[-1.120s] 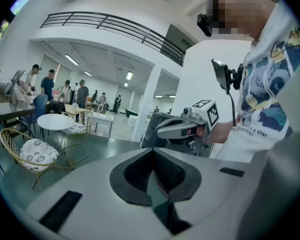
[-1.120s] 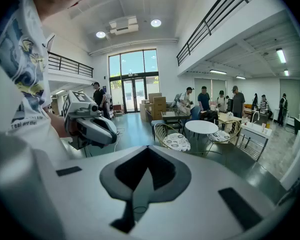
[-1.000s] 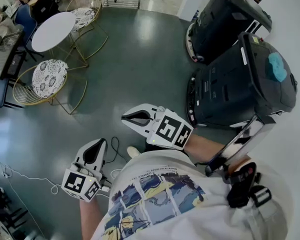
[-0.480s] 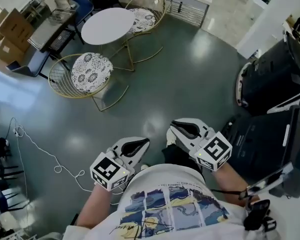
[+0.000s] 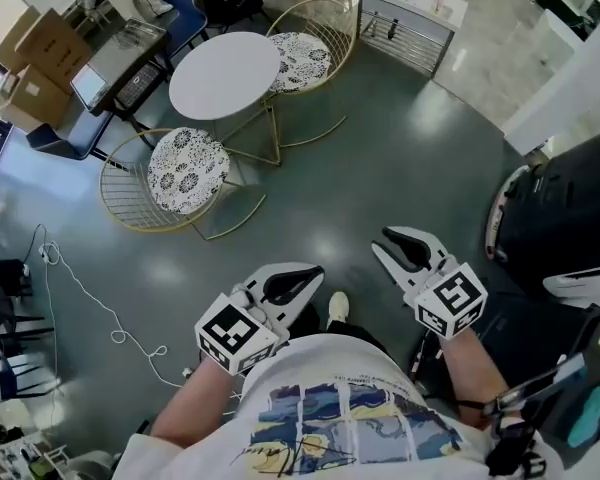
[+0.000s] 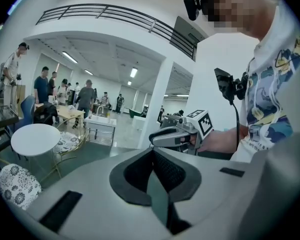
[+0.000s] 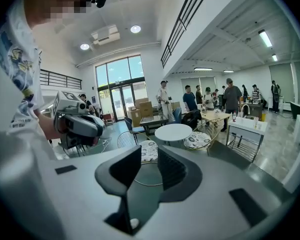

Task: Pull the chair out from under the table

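A round white table (image 5: pixel 225 75) stands on the dark floor with two gold wire chairs at it. The nearer chair (image 5: pixel 187 171) has a patterned cushion and sits partly under the table's near edge; the second chair (image 5: pixel 302 60) is on the far side. My left gripper (image 5: pixel 315 271) is shut and empty, well short of the nearer chair. My right gripper (image 5: pixel 388 240) is beside it, its jaws opening with nothing between them. The right gripper view looks past the right gripper (image 7: pixel 149 159) at the table (image 7: pixel 173 132) and nearer chair (image 7: pixel 149 149).
A white cable (image 5: pixel 90 308) trails over the floor at the left. Cardboard boxes (image 5: pixel 35 63) and a desk (image 5: pixel 120 63) stand beyond the table, a white rack (image 5: pixel 410 18) at the top. Black machines (image 5: pixel 560 218) fill the right side. Several people stand far back.
The view has swung away from the black machines, and the table and chairs now sit ahead. Both grippers have travelled with the person. The right jaws have parted.
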The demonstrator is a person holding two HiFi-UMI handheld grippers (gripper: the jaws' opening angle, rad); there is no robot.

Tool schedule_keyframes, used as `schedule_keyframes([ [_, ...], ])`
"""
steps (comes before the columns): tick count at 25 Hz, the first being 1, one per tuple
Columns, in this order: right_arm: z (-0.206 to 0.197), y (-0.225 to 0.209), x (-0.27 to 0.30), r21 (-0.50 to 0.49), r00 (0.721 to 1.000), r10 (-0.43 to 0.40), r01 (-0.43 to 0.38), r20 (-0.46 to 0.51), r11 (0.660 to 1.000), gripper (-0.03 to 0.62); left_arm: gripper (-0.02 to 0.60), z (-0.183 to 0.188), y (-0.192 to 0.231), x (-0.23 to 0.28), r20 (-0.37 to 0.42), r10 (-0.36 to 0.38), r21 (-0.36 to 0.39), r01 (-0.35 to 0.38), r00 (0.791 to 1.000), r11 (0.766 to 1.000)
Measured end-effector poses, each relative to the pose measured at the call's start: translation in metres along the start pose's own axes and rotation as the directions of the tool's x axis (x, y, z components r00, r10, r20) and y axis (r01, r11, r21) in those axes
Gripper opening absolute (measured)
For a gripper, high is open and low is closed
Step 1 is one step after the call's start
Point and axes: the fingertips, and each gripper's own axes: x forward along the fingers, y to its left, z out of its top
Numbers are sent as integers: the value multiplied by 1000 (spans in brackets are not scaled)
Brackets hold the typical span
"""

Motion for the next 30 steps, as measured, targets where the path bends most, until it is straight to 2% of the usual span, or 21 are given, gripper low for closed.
schedule_keyframes([
  [4,5,-63,39,27,1000,-12,13,-10,1000,86,9,11,53,39,-5,5,-23,-5,1000,1000],
  [8,22,-132,93,19,999,-23,23,-35,1000,86,9,31,131,75,17,26,-36,-25,1000,999],
  [13,66,-228,165,5,993,-62,63,-96,998,87,11,87,244,124,59,35,-75,-31,998,997],
  [16,96,-281,210,-8,992,-80,80,-101,997,87,9,123,300,148,66,18,-45,-15,998,999],
  [19,117,-325,252,17,991,-81,84,-105,996,87,9,148,349,165,70,35,-38,-32,997,999],
  [22,128,-363,291,34,990,-75,80,-120,996,87,11,163,387,175,78,68,-50,-64,995,997],
  [25,125,-411,334,47,984,-57,66,-166,997,92,9,170,427,182,79,132,-63,-128,988,990],
  [30,110,-522,415,33,967,-21,31,-254,999,115,11,179,494,206,82,287,-131,-275,955,952],
])
